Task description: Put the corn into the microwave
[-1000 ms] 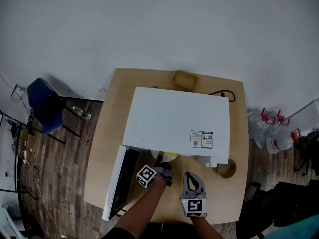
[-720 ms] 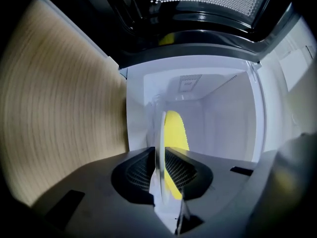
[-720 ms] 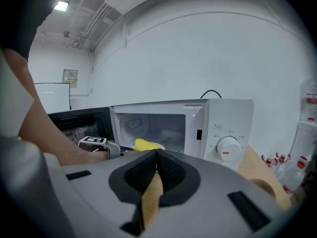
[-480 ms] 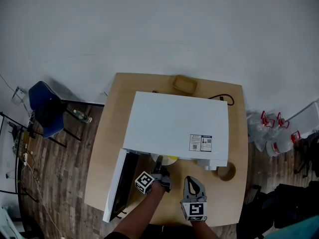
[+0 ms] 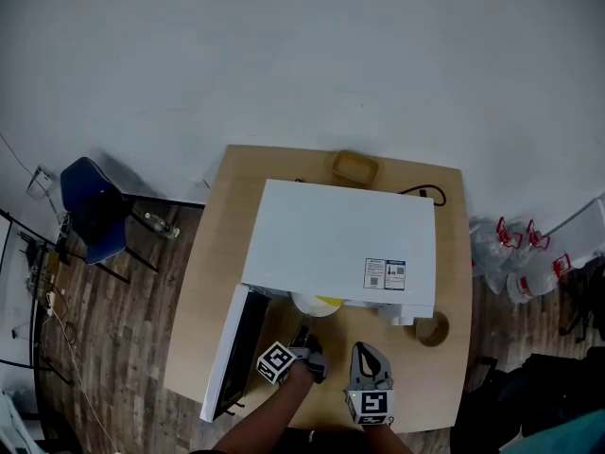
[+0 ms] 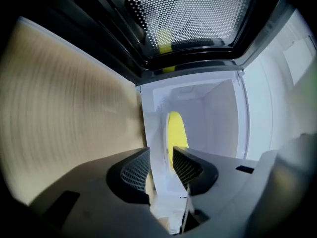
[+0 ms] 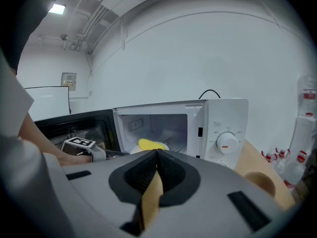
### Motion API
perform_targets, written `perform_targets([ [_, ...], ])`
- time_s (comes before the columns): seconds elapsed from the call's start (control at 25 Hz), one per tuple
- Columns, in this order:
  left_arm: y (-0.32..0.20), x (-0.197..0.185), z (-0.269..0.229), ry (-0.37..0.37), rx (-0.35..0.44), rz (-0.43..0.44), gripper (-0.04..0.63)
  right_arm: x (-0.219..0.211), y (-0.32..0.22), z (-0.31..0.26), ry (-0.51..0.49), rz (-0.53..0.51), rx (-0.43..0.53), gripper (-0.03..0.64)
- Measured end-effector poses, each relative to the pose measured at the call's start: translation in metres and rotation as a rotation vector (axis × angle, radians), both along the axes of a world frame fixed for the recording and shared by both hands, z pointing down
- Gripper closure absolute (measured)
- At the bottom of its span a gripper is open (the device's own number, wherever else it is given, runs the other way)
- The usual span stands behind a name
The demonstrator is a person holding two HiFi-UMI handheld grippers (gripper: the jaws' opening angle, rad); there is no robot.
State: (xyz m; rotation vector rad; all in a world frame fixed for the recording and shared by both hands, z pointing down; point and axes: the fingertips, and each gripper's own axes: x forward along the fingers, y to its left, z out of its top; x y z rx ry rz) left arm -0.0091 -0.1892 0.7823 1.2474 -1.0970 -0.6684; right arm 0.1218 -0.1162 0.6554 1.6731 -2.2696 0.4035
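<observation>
Most of the corn (image 5: 328, 301) lies hidden inside the microwave (image 5: 340, 244).

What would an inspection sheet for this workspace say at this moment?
Surface: light wooden table, mostly covered by white microwave.
Job's things: yellow corn on white plate inside the microwave; hinged door open.
Clutter: brown shallow tray behind the microwave; brown round cup at its right front.
Claws: left claw empty, jaws closing; right claw shut, empty.
Cables: black cable behind the microwave.
Surroundings: blue chair, clear plastic bottles, wooden floor.
</observation>
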Motion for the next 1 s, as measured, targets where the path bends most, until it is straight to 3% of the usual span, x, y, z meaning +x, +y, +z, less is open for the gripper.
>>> perform_targets([
  [0.16, 0.0, 0.004, -0.003, 0.001, -0.009, 0.016, 0.541, -0.002, 0.002, 0.0, 0.004, 0.0, 0.0, 0.558],
  [0.32, -0.006, 0.008, -0.006, -0.005, -0.012, 0.039, 0.572, -0.002, 0.004, -0.001, 0.006, 0.006, 0.001, 0.558],
  [1.0, -0.046, 0.02, -0.003, -0.004, -0.04, 0.033, 0.573, 0.017, 0.001, 0.004, 0.012, 0.024, -0.024, 0.558],
])
